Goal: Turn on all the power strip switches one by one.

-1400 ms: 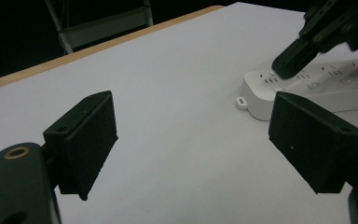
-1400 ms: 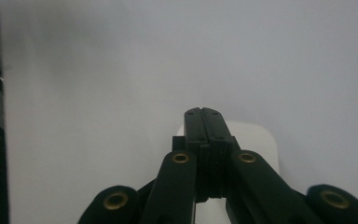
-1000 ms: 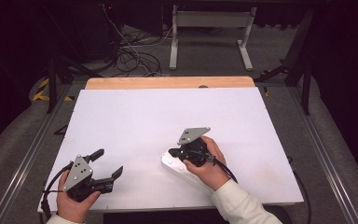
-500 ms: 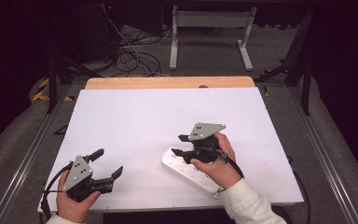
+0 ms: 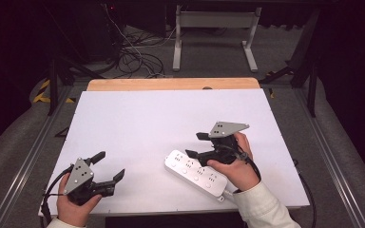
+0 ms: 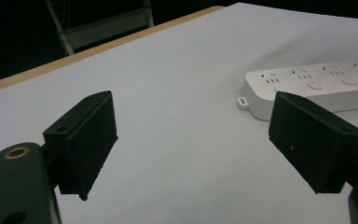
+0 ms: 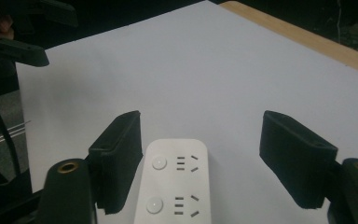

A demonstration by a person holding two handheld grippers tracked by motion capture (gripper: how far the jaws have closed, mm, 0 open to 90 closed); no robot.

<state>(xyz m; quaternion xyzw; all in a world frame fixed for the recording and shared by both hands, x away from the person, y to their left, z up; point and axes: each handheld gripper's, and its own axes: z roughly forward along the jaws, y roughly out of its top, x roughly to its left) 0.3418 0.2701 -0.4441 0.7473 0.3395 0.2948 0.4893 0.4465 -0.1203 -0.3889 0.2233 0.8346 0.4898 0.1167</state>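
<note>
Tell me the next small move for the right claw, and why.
Probably lower the right claw and close it across the white power strip. Its jaws stand open with the strip's end between them, nearer one jaw, so centre it first. The left claw is open, off to the side.

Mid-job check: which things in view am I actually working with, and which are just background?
In play:
- white power strip
- right gripper, open above the strip
- left gripper, open, off to the side

Background:
- table
- cables on the floor
- metal stand
</note>
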